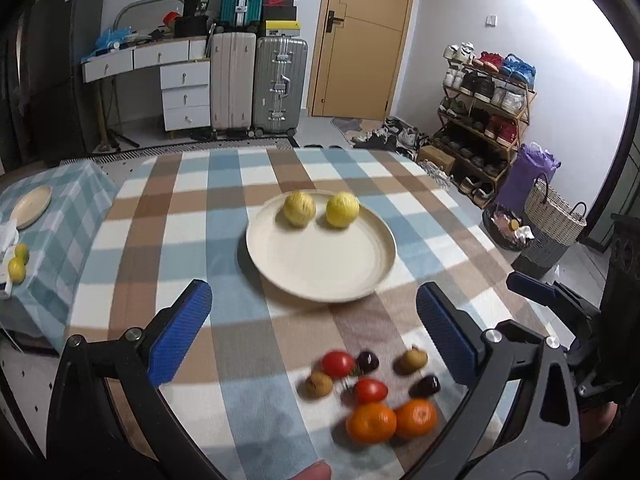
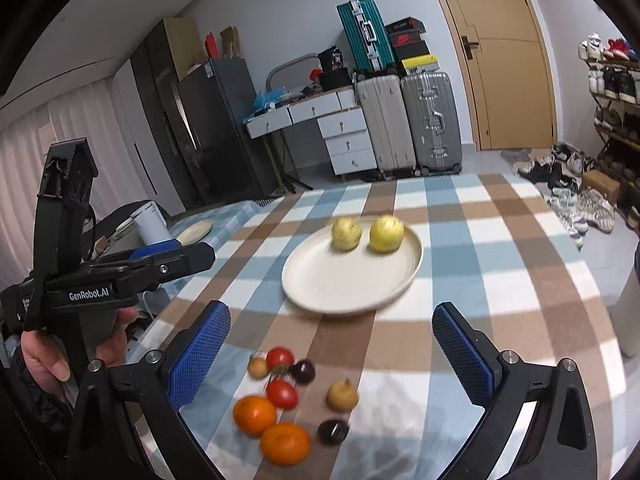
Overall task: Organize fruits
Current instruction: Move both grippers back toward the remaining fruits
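Two yellow round fruits point(image 1: 321, 209) side by side at twelve o'clock on the cream round plate point(image 1: 320, 276); oranges, tomatoes, dark and brown small fruits point(image 1: 372, 390) loose at six o'clock on the checked cloth point(image 1: 192, 216). Left gripper point(image 1: 314, 330) spread wide, empty; right gripper point(image 2: 331, 346) likewise released, nothing gripped.

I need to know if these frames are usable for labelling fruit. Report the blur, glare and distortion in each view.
Left wrist view: the two yellow fruits on the plate and the oranges are smeared by motion blur; window glare blows out the upper right; fisheye bends the tablecloth stripes. Right wrist view: the same fruits are blurred, the lighting is even with no strong glare, and the door frame curves.
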Demonstrator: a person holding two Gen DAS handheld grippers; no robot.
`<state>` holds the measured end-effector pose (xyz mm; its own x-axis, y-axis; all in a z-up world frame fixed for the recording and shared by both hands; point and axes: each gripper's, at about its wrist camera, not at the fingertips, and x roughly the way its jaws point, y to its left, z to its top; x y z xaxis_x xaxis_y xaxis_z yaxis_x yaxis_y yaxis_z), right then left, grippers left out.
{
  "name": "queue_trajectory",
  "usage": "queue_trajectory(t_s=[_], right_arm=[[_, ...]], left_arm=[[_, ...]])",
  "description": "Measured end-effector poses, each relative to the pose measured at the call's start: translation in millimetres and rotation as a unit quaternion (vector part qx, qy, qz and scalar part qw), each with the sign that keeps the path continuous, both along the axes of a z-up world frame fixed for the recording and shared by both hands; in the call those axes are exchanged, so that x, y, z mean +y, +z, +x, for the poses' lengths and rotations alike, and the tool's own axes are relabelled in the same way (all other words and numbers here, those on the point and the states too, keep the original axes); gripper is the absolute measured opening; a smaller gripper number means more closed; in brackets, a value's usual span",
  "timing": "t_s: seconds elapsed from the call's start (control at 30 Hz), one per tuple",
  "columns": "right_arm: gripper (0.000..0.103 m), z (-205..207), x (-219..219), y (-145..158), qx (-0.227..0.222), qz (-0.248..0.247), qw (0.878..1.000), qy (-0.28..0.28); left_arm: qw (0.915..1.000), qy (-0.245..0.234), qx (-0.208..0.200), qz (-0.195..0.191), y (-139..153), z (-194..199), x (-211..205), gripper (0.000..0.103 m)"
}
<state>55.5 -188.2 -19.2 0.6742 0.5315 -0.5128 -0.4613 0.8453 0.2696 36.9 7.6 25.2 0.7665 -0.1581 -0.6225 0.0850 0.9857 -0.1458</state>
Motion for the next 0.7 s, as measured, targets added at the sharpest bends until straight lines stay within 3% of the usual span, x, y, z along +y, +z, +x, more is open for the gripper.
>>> queue_trajectory(t_s=[0.4,0.7], right_arm=[[0.103,-39.0,-5.3,-28.2,0.028,-0.008,0.999,-0.014],[0.103,-51.4,-8.6,-42.8,0.040,-0.016,0.999,-0.011]], left_arm=[[0.9971,-0.003,0.070,-0.032,-59.8,-21.3,-2.1,0.102],[0.9877,-0.030,0.134,-0.076,-104.1,-14.8,-10.4,0.102]])
